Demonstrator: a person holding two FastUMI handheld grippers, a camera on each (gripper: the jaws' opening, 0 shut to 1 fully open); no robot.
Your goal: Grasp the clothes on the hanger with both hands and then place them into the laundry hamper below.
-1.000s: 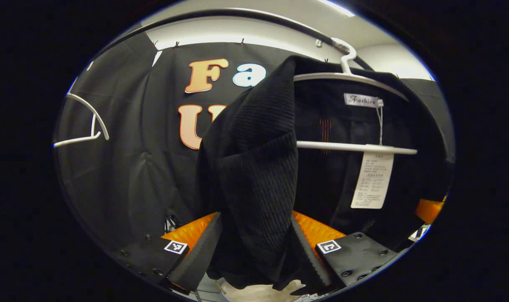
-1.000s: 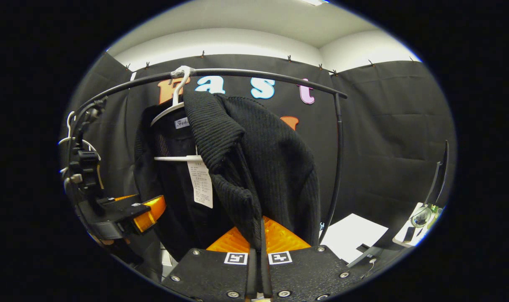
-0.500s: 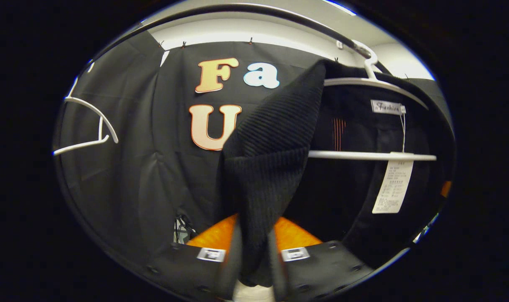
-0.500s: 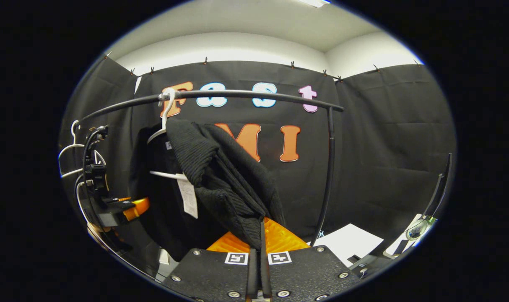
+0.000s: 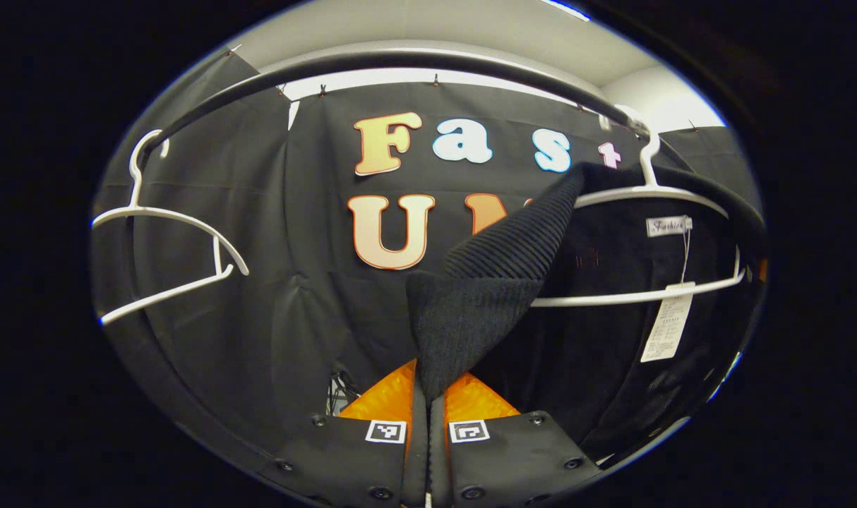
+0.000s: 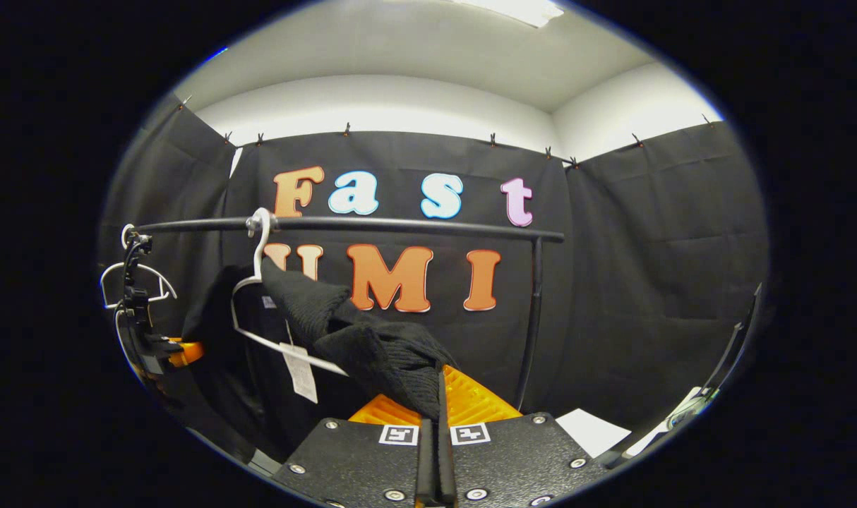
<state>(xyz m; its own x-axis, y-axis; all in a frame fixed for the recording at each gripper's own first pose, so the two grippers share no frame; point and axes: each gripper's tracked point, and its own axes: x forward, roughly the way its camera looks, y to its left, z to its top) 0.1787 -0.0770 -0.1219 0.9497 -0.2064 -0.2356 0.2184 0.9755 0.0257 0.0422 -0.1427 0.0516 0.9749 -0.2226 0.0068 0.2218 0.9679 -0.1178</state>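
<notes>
Pinching the black knit garment [image 5: 485, 310] from both sides, you are holding each gripper's fingers pressed together on a fold of its ribbed fabric. In the left gripper view, your left gripper [image 5: 428, 423] is clamping the tip of one shoulder flap, which is stretching up and to the right toward the white hanger [image 5: 654, 194]. That hanger is hooked on the black rail [image 5: 400, 60], and most of the garment is draped over it, with a paper tag [image 5: 668, 328] dangling below the hanger's cross bar. An empty white hanger [image 5: 167, 233] is hanging further along the rail, well apart from the garment.

In the right gripper view, your right gripper [image 6: 435, 437] is nipping the other flap of the garment [image 6: 372, 349], which is stretching up and left toward the hanger [image 6: 259, 282]. The hanger is sitting tilted on the rail [image 6: 400, 224]. Your left gripper [image 6: 178, 351] is showing at the far left, beside the garment's other edge. A white sheet [image 6: 587, 430] is lying low on the right. The laundry hamper cannot be made out in either view.
</notes>
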